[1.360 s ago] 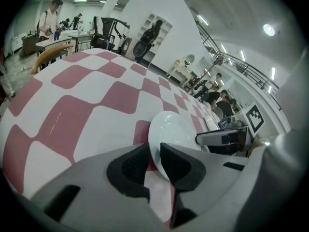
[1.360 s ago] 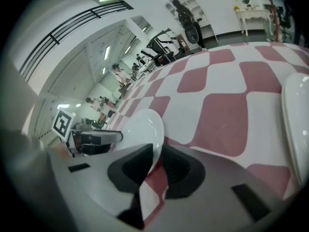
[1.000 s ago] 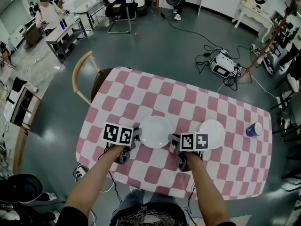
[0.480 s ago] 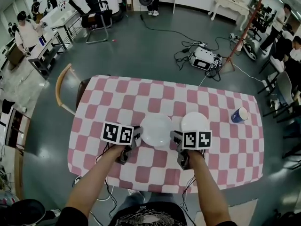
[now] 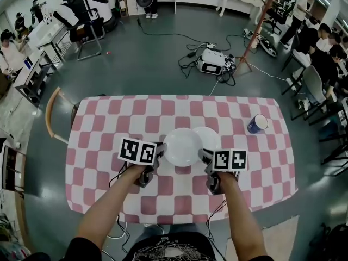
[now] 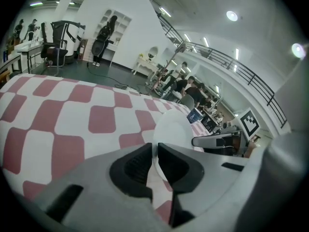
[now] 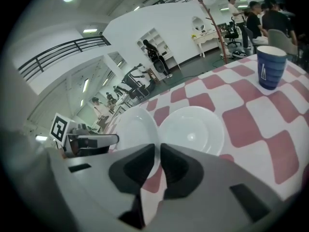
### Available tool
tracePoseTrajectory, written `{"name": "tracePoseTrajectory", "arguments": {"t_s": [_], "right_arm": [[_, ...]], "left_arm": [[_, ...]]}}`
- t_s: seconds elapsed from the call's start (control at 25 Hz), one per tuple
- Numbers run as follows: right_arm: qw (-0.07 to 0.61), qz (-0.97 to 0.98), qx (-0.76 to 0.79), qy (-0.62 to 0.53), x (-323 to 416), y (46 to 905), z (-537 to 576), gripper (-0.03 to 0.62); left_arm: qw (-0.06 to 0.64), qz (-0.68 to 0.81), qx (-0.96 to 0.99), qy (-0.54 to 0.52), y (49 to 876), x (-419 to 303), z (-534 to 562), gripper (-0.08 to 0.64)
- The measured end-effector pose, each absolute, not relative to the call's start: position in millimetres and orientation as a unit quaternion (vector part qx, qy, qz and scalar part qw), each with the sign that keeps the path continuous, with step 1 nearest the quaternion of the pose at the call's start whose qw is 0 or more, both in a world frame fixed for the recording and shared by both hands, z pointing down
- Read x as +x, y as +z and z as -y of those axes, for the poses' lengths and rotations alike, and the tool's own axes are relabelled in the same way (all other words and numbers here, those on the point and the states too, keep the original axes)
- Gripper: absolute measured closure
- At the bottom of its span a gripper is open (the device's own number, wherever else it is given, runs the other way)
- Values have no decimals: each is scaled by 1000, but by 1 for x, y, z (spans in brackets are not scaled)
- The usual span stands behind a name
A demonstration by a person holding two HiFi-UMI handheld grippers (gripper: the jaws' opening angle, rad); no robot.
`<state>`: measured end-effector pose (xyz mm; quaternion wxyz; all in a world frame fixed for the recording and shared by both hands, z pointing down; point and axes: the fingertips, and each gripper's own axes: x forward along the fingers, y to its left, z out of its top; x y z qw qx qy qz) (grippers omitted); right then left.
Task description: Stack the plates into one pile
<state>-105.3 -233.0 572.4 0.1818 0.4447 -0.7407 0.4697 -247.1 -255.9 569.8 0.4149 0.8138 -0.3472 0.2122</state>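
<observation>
A white plate (image 5: 183,147) is pinched at opposite rims over the middle of the checked table (image 5: 109,124): the left gripper (image 5: 157,152) has its jaws clamped on the plate's left edge, the right gripper (image 5: 205,156) on its right edge. In the head view its right side overlaps a second plate (image 5: 211,137) lying on the cloth. A blue cup (image 5: 257,124) stands well apart towards the table's right end, and a wooden chair (image 5: 53,110) sits at the left end

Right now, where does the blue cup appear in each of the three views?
Head view: blue cup right of centre, at mid height.
Left gripper view: blue cup small, right of centre, beyond the held plate.
Right gripper view: blue cup at the upper right.
Shared landmark: the held plate, in all three views.
</observation>
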Motion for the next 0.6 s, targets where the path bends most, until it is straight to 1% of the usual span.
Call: {"name": "tracePoseTrajectory", "arguments": {"t_s": [0.36,0.6], "right_arm": [[171,720,472,479,-39,578,251,548],[169,709,474,495,-16,595,256,548]], "left_arm": [[417,318,821,224,578,-180,283,518],[425,314,815,237,594,-155,292,517]]}}
